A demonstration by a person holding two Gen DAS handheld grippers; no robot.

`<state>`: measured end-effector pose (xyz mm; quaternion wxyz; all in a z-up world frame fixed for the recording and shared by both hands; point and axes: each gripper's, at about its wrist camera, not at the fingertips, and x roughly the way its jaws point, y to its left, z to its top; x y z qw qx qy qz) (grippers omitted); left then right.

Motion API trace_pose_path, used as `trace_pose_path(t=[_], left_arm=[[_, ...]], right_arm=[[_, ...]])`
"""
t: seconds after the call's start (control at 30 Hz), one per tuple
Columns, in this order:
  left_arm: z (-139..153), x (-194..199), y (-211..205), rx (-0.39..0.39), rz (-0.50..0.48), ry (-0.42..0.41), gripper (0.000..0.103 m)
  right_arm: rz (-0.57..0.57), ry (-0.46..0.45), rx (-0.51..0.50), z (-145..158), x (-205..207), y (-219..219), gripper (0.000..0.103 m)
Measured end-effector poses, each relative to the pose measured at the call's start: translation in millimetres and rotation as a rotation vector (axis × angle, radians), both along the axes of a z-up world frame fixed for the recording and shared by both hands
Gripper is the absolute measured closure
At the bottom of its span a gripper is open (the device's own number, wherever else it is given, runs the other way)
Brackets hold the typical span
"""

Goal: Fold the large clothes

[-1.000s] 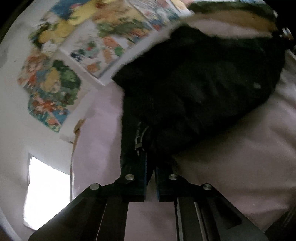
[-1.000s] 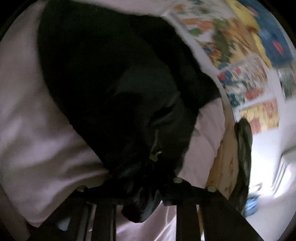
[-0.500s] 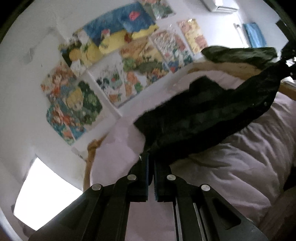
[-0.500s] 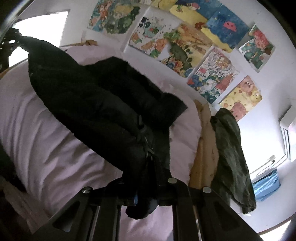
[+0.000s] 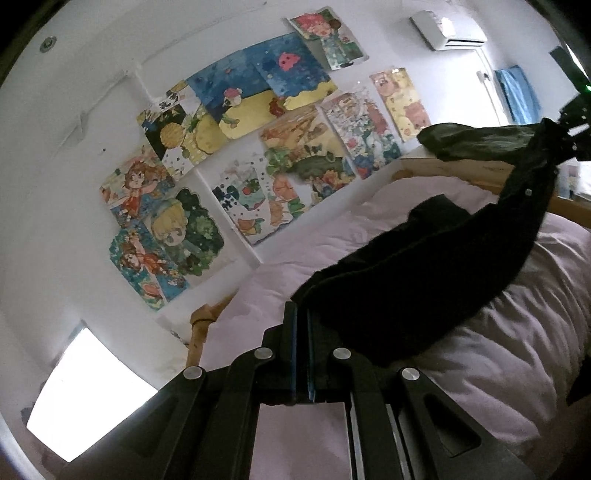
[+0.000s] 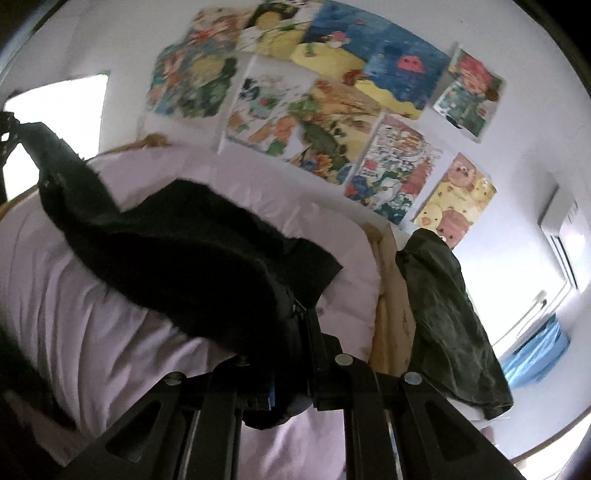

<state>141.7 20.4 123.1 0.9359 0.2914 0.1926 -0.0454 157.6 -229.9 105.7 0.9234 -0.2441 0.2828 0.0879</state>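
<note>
Above pale quilt (image 5: 461,354): black garment (image 5: 424,266) slung between both claws, belly sagging onto bedding. Left gripper (image 5: 301,317) and right gripper (image 6: 295,314) each pinched tight on edge. Soft, heavy-looking, floppy; best held at corners. Green cloth (image 6: 443,306) beyond, posters (image 5: 258,147) behind.

A white wall (image 5: 92,110) carries a patchwork of bright cartoon posters (image 5: 258,147). Below them lies a bed with a pale pink duvet (image 5: 480,350) and a wooden frame (image 6: 386,295) — an olive cloth (image 6: 443,314) draped over it. An air conditioner (image 5: 447,27) sits high up; a window (image 5: 85,391) glares white.
</note>
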Motion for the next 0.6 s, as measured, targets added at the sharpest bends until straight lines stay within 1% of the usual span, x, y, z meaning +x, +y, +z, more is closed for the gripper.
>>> trace_pose_path(t=[0.1, 0.23, 0.33, 0.43, 0.53, 0.6], left_arm=[[5.2, 26.9, -1.9, -0.005, 0.027, -0.016, 0.099], [15.0, 67.6, -0.2, -0.033, 0.076, -0.043, 0.099], [20.1, 99.7, -0.5, -0.039, 0.118, -0.059, 0.099], [21.7, 134.1, 1.4, -0.033, 0.164, -0.06, 0.099], [20.7, 163.2, 2.1, -0.018, 0.19, -0.064, 0.099], [19.5, 181.3, 2.4, -0.027, 0.202, -0.069, 0.099]], right_arm=[[-0.032, -0.03, 0.043, 3.4, 22.3, -2.0, 0.091], [-0.074, -0.039, 0.106, 14.7, 61.7, -5.4, 0.091], [-0.095, -0.06, 0.091, 19.1, 96.5, 0.0, 0.091], [-0.109, -0.071, 0.117, 20.8, 130.0, 1.1, 0.091], [-0.113, -0.086, 0.112, 17.5, 155.5, 2.6, 0.091], [-0.118, -0.092, 0.107, 13.6, 177.6, 1.8, 0.091]])
